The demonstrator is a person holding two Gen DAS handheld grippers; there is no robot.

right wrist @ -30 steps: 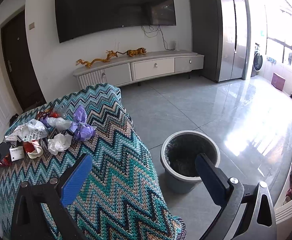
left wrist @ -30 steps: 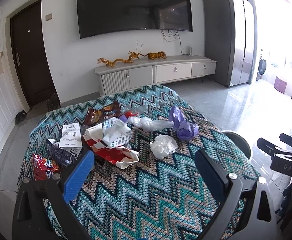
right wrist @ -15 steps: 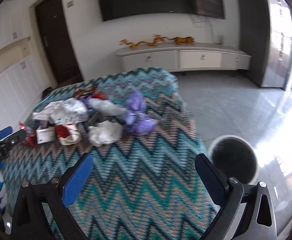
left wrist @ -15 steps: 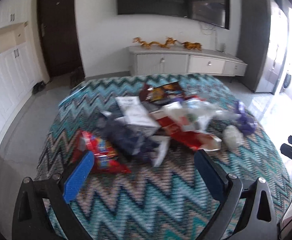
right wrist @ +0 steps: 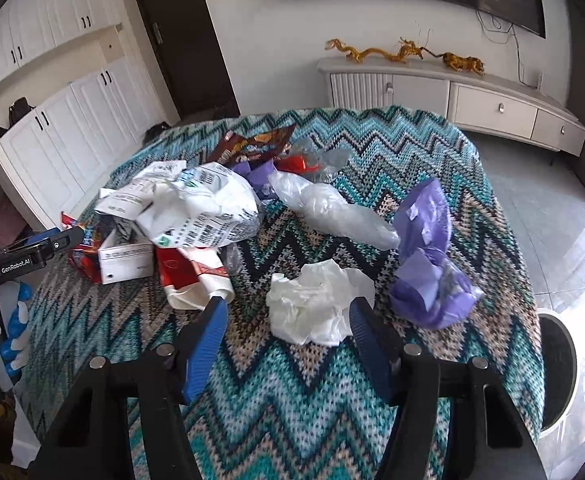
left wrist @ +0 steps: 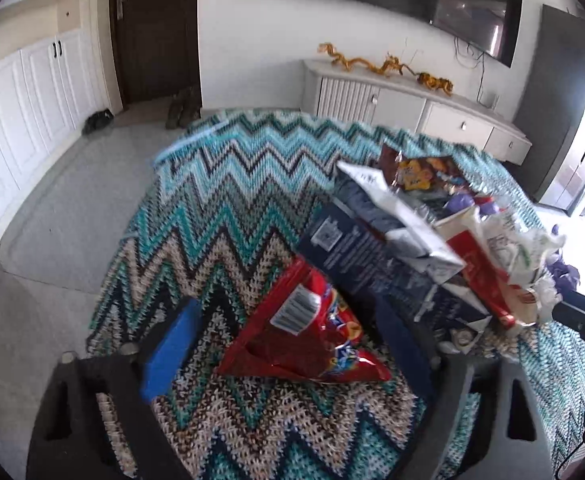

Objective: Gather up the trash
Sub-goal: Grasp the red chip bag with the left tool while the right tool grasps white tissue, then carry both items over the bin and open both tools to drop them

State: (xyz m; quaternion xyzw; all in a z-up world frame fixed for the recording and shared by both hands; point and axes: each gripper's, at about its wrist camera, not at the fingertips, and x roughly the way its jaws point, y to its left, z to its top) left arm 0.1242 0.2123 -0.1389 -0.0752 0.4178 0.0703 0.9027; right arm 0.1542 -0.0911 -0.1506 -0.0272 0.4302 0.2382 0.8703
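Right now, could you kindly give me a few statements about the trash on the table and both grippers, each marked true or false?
1. The right gripper is open around the crumpled white tissue. True.
2. The left gripper is shut on the red snack bag. False: it is open, the bag lying between its fingers.
3. The purple plastic bag is in the trash bin. False: it lies on the zigzag tablecloth.
4. The bin stands on the floor beside the table. True.
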